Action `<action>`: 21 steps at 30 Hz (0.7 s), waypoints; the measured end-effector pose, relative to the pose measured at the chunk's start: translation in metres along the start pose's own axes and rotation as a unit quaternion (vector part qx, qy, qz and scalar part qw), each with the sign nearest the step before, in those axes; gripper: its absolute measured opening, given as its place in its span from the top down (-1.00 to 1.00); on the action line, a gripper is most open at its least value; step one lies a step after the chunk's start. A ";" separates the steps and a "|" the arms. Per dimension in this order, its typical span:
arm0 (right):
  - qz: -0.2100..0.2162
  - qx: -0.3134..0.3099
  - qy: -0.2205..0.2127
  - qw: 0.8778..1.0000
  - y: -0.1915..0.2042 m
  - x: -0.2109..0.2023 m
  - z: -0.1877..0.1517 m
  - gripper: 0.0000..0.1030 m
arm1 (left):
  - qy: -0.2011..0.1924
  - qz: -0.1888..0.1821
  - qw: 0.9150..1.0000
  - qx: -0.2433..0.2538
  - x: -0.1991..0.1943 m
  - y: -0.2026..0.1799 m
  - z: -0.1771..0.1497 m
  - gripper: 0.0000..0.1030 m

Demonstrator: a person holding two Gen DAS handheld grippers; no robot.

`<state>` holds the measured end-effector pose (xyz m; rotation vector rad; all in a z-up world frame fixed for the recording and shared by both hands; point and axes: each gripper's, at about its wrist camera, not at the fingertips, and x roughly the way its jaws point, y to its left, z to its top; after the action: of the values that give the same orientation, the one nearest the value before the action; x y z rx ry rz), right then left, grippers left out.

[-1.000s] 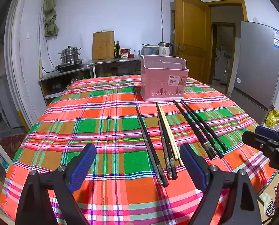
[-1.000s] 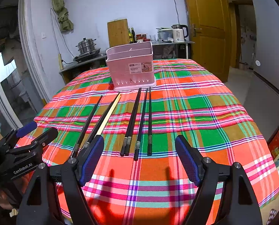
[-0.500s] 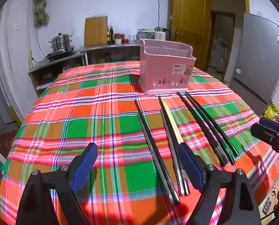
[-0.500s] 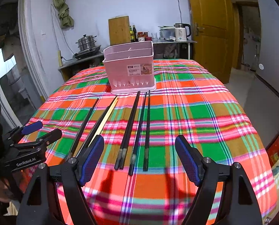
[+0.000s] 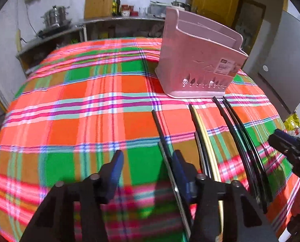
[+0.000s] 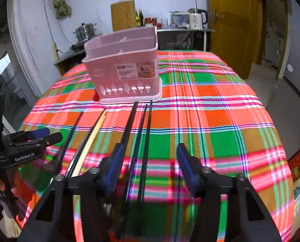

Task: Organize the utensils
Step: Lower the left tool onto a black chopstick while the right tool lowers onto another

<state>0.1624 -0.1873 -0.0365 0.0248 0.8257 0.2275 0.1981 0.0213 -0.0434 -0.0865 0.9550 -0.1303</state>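
Note:
A pink utensil basket stands upright on the plaid table; it also shows in the right wrist view. Several chopsticks lie in front of it, pointing at it. My left gripper is open low over the table, its right finger beside the leftmost dark chopstick pair. A pale chopstick lies to their right. My right gripper is open, straddling the three black chopsticks. Each gripper shows at the edge of the other's view, the right and the left.
The plaid tablecloth covers a round table. A counter behind holds a steel pot, a cutting board and a kettle. A wooden door and a grey fridge stand at right.
Both grippers have moved forward and lower over the chopsticks. Their fingers have come closer together. The basket looks nearer in both views.

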 end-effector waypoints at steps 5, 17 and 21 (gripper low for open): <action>0.007 0.001 0.024 1.000 -0.007 0.029 0.013 0.35 | 0.020 -0.019 1.000 -0.010 0.021 0.003 0.016 0.30; 0.013 -0.005 0.055 0.998 -0.009 0.063 0.022 0.53 | 0.038 -0.039 0.999 0.005 0.041 -0.004 0.041 0.63; 0.012 -0.005 0.062 0.998 -0.009 0.065 0.024 0.60 | 0.047 -0.025 0.998 0.015 0.045 -0.012 0.046 0.78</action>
<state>0.2246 -0.1804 -0.0683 0.0117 0.9483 0.2579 0.2605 0.0031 -0.0515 -0.0781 1.0443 -0.1959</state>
